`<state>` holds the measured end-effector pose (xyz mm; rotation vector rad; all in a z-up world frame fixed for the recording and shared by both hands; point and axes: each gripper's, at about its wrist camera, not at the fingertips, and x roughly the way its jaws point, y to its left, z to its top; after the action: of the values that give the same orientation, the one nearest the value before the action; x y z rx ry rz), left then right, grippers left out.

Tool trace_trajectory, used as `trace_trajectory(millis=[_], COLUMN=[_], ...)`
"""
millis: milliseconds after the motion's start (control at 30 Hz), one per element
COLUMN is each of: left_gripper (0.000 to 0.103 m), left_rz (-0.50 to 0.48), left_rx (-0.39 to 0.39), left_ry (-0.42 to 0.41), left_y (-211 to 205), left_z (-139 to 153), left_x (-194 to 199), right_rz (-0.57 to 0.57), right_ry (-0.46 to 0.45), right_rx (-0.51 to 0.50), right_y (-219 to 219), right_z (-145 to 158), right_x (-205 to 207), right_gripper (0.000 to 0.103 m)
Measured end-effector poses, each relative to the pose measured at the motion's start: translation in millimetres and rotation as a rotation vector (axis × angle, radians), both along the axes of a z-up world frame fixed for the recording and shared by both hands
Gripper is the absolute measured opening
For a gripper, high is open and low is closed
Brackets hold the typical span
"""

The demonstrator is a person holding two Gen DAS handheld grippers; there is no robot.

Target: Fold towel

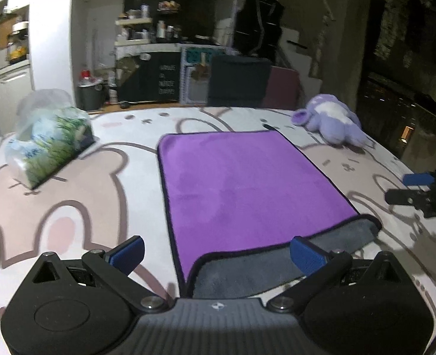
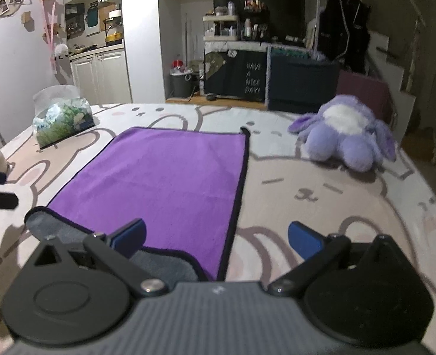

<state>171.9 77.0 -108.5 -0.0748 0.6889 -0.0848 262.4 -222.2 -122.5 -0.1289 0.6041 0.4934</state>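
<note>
Towel (image 1: 241, 189), purple with a grey underside, is lying flat on the bunny-print cover (image 1: 70, 195), its near edge turned up to show grey. Left gripper (image 1: 216, 251) is hovering over the towel's near left corner with its blue fingers spread wide, holding nothing. Right gripper (image 2: 216, 236) is hanging over the near right corner, fingers likewise apart and empty. A tissue pack (image 2: 62, 122) is sitting to the left, a purple plush toy (image 2: 345, 136) to the right.
</note>
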Motion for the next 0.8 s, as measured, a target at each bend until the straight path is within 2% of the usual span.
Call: trace_trajectory(millis=[167, 300, 467, 633, 700, 767, 800], left_gripper=[0.103, 0.103, 0.103, 0.103, 0.102, 0.098, 0.096], left_rz=[-0.061, -0.089, -0.132, -0.201, -0.198, -0.197, -0.196], left_rx=[-0.071, -0.095, -0.17, -0.265, -0.29, -0.317, -0.326], left_ry=[0.013, 0.04, 0.075, 0.125, 0.131, 0.142, 0.147], left_y=[7.9, 11.6, 20.6, 26.4, 28.9, 31.5, 33.2], left_z=[-11.8, -20.8, -30.4, -37.5, -40.3, -42.6, -43.1], left_x=[8.8, 16.6, 25.9, 31.9, 32.6, 33.0, 33.3], right_rz=[0.082, 0.099, 0.188, 0.287, 0.297, 0.325, 0.332], right_ry=[0.04, 0.048, 0.111, 0.166, 0.202, 0.233, 0.255], right_rx=[0.067, 0.095, 0.143, 0.141, 0.137, 0.143, 0.147], right_y=[-5.3, -11.1, -19.0, -20.0, -19.5, -18.2, -17.7], right_z=[-14.2, -23.2, -34.6, -44.3, -47.4, -50.6, -51.8], right_x=[14.4, 24.4, 41.6, 55.2, 59.4, 62.2, 63.6], right_gripper=[0.103, 0.103, 0.103, 0.102, 0.094, 0.078, 0.075])
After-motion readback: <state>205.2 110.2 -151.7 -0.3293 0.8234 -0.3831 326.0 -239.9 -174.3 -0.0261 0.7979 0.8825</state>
